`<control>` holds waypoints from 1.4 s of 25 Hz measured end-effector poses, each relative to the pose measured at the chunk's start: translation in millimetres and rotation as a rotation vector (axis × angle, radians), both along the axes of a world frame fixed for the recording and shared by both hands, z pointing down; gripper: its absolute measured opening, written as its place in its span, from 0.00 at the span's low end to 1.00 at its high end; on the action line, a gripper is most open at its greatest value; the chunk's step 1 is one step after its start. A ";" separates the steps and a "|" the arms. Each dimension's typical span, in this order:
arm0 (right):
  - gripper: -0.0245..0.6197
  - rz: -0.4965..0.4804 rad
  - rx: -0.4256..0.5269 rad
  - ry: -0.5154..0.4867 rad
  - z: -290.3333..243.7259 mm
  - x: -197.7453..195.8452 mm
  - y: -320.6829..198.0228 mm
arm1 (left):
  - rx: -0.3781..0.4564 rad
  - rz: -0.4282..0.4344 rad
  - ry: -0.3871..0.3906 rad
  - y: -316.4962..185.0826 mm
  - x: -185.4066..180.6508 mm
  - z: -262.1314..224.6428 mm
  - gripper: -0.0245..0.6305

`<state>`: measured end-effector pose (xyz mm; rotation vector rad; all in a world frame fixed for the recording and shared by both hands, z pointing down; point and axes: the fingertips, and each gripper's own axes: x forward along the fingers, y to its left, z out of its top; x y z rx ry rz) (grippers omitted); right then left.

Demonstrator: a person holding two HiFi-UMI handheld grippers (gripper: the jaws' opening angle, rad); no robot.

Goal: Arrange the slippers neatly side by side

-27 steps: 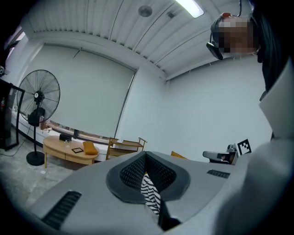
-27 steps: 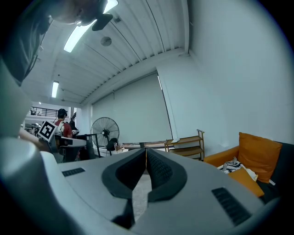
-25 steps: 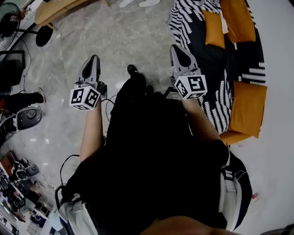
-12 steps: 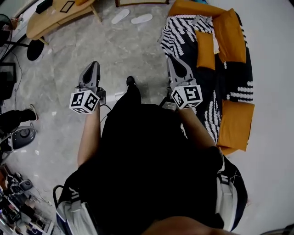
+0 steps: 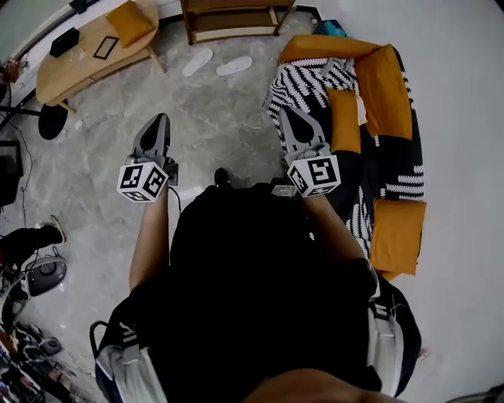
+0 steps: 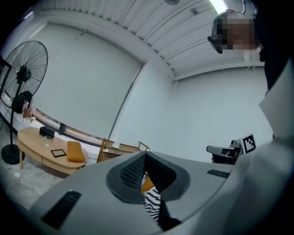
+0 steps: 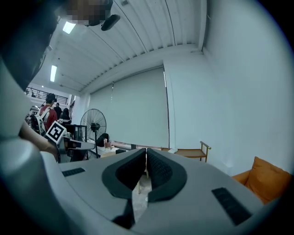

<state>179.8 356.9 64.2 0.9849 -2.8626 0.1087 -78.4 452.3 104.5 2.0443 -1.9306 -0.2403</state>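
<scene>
Far across the grey stone floor [image 5: 228, 110], 2 white slippers lie just in front of a low wooden rack [image 5: 236, 17]. The left slipper [image 5: 198, 61] and the right slipper [image 5: 235, 65] are near each other, not touching, and angled differently. Nearer, a person in black holds out the left gripper [image 5: 162, 118] and the right gripper [image 5: 284, 109], both with jaws pressed together on nothing, well apart from the slippers. An oval wooden table [image 5: 79, 59] stands far left. A sofa [image 5: 315, 79] with orange cushions [image 5: 384, 79] sits right.
</scene>
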 end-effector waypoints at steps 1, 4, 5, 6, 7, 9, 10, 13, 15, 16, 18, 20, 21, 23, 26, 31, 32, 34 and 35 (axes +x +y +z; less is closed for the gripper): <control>0.09 0.005 0.003 -0.007 -2.0 -5.2 -7.6 | 0.004 0.005 0.004 -8.6 -4.9 -0.5 0.06; 0.09 0.022 0.001 -0.018 -3.4 -9.5 -26.9 | 0.011 0.014 0.015 -27.6 -9.4 -0.1 0.06; 0.09 0.026 -0.003 -0.019 -2.6 -12.0 -33.0 | 0.010 0.019 0.016 -33.3 -11.6 0.4 0.06; 0.09 0.031 -0.008 -0.019 -1.3 -15.8 -39.4 | 0.007 0.025 0.017 -39.6 -15.1 1.3 0.06; 0.09 0.036 -0.013 -0.019 0.3 -19.9 -46.0 | 0.004 0.032 0.018 -46.4 -19.3 2.6 0.06; 0.09 0.044 -0.024 -0.020 4.7 -27.1 -59.0 | -0.002 0.037 0.020 -59.9 -27.3 6.1 0.06; 0.09 0.046 -0.030 -0.022 7.7 -30.0 -65.5 | -0.006 0.036 0.022 -66.1 -30.9 8.2 0.05; 0.09 0.044 -0.052 -0.030 19.3 -36.7 -86.4 | -0.016 0.026 0.026 -84.6 -39.4 14.7 0.06; 0.09 0.037 -0.064 -0.034 26.3 -43.9 -105.6 | -0.021 0.015 0.024 -101.4 -47.0 17.2 0.05; 0.09 0.033 -0.070 -0.037 28.9 -49.4 -116.8 | -0.024 0.008 0.024 -111.2 -52.3 18.1 0.06; 0.09 0.021 -0.083 -0.040 33.3 -62.7 -140.2 | -0.033 -0.008 0.028 -131.3 -64.1 20.2 0.06; 0.09 0.006 -0.095 -0.041 36.8 -77.0 -166.7 | -0.047 -0.021 0.026 -154.0 -75.8 21.8 0.05; 0.09 -0.002 -0.099 -0.042 37.5 -84.0 -181.9 | -0.053 -0.027 0.021 -167.4 -81.6 22.1 0.06; 0.09 -0.021 -0.101 -0.042 37.5 -96.3 -214.8 | -0.065 -0.042 0.013 -196.3 -92.2 21.1 0.06; 0.09 -0.052 -0.106 -0.033 39.0 -110.7 -267.0 | -0.081 -0.069 0.002 -243.8 -105.1 21.0 0.05; 0.09 -0.093 -0.118 -0.044 41.4 -120.1 -344.6 | -0.080 -0.108 0.004 -329.6 -111.1 15.8 0.06; 0.09 -0.096 -0.121 -0.050 42.6 -120.1 -358.3 | -0.077 -0.113 0.000 -344.8 -111.0 13.6 0.06; 0.09 -0.092 -0.129 -0.067 46.6 -119.3 -384.9 | -0.082 -0.112 -0.017 -373.0 -111.6 10.3 0.06; 0.09 -0.086 -0.137 -0.078 49.0 -118.6 -397.8 | -0.088 -0.106 -0.029 -386.3 -112.0 8.4 0.05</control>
